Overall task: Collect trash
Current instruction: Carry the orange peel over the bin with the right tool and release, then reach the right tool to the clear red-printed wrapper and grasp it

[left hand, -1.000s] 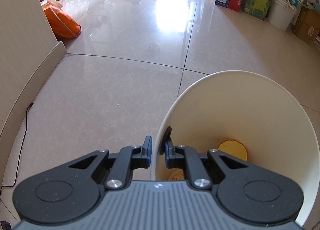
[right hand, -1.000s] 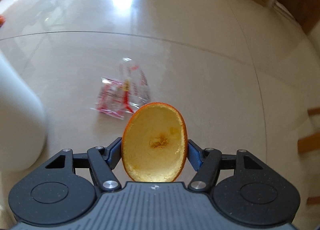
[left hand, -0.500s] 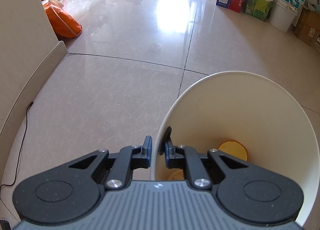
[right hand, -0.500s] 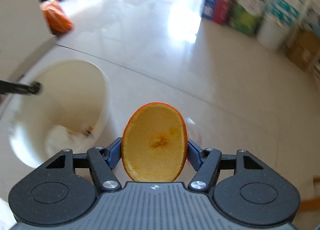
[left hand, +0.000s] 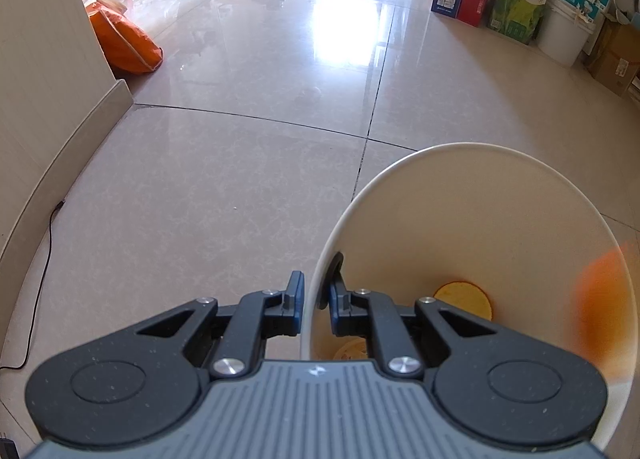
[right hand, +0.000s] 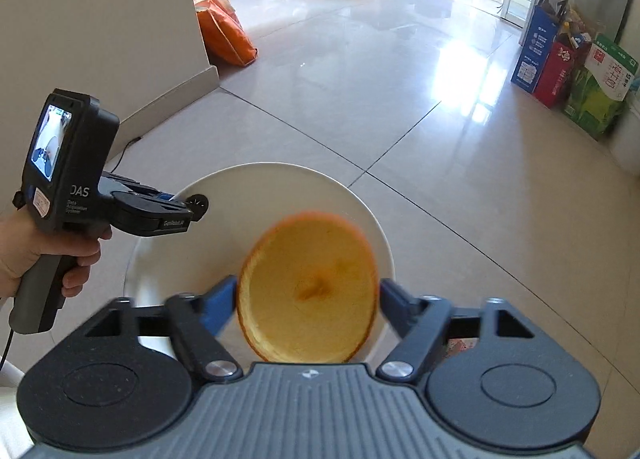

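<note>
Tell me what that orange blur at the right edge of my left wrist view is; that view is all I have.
Observer: It is a hollowed half orange peel. The right wrist camera shows it between the fingers of the right gripper.
Operator: Is it gripped, or already let go?
Observer: The jaws are opening and both pads look clear of the blurred peel, which hangs in front of the open mouth of the white bin.
</note>
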Demonstrator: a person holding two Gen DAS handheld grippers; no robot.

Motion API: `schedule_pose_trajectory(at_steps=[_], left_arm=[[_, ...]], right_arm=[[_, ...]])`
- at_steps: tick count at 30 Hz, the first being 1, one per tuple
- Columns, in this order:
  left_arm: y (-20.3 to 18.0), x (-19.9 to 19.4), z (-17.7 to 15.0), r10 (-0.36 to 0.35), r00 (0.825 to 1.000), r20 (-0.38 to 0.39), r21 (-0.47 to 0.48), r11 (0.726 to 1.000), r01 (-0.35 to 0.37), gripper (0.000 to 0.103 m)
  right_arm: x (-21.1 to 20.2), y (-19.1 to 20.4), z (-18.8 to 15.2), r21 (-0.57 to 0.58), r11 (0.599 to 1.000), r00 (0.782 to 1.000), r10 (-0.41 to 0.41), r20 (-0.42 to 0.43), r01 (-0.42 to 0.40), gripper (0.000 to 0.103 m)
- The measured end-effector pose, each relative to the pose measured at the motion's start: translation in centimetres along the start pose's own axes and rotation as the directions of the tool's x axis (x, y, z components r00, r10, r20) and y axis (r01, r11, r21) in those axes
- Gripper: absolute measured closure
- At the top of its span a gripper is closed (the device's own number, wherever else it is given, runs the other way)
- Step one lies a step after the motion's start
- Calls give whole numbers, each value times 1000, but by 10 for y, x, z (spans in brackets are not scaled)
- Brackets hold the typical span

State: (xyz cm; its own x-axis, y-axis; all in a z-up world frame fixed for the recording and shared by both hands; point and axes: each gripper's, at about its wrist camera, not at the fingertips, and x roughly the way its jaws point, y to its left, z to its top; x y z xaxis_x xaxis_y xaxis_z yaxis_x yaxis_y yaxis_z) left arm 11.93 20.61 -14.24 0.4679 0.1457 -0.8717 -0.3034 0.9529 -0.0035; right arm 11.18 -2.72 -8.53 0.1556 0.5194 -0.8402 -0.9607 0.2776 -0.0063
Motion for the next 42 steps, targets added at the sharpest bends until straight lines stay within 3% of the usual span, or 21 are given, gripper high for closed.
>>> schedule_pose_trajectory(at_steps=[16,27,38,42], left_arm=[[0,0,1,0,1000,-2,-1,1000,0,92],[-1,1,0,-1,1000,-4,-3,1000,1,92],[0,2,-1,-4,1000,-6,0,1000,4,92],[2,2,-1,-11,1000,-8,2,1000,11,91]], right_arm=[[0,-25,-15,35,999,1000,-18,-6,18,12],[-6,-91,-56,160,983,995,-92,38,85,9],[69,-157,-138,365,910,979,-203,-26,199,9],[102,-180,-164,436,876,977,-203,-59,208,10]])
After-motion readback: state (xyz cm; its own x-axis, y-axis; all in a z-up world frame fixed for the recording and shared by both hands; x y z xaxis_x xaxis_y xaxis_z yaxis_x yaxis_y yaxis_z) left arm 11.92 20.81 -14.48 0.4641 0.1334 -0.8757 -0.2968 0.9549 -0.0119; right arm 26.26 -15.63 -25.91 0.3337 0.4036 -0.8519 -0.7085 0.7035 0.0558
